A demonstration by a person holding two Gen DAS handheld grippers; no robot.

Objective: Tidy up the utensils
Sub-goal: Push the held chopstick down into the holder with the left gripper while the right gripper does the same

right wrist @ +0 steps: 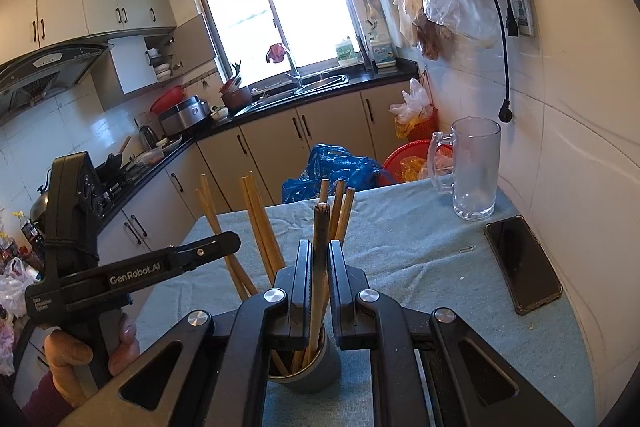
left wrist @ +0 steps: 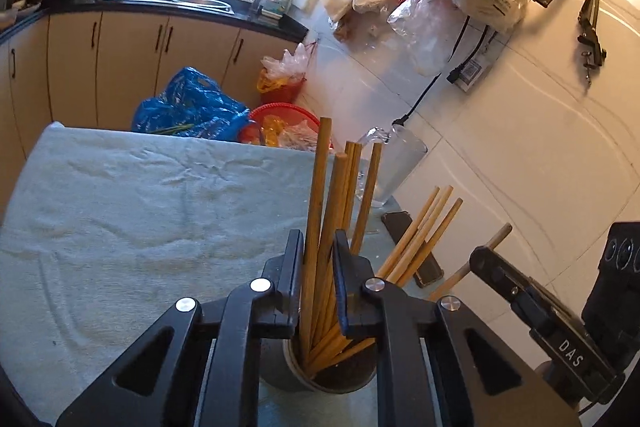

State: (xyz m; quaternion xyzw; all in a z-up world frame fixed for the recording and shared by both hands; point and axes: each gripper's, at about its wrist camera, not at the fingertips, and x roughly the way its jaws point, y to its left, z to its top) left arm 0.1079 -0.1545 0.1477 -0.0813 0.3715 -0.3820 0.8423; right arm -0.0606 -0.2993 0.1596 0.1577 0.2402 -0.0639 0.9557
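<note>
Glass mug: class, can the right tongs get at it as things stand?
Probably yes: bare cloth lies between the right tongs and the glass mug, but they are shut on a chopstick.

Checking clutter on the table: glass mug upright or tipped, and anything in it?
Upright and empty. The glass mug stands on its base on the towel, rim up, nothing visible through the clear wall.

Both views were fisheye, each looking forward and slightly down along its own gripper's fingers, very close over the cup [left wrist: 332, 375] of chopsticks [left wrist: 316, 211] on the towel [left wrist: 120, 207]. Left view faced the right wall and sink corner; right view faced the window [right wrist: 272, 15]. Shared: cup [right wrist: 316, 367], chopsticks, mug [right wrist: 476, 167], phone [right wrist: 524, 263], towel.
</note>
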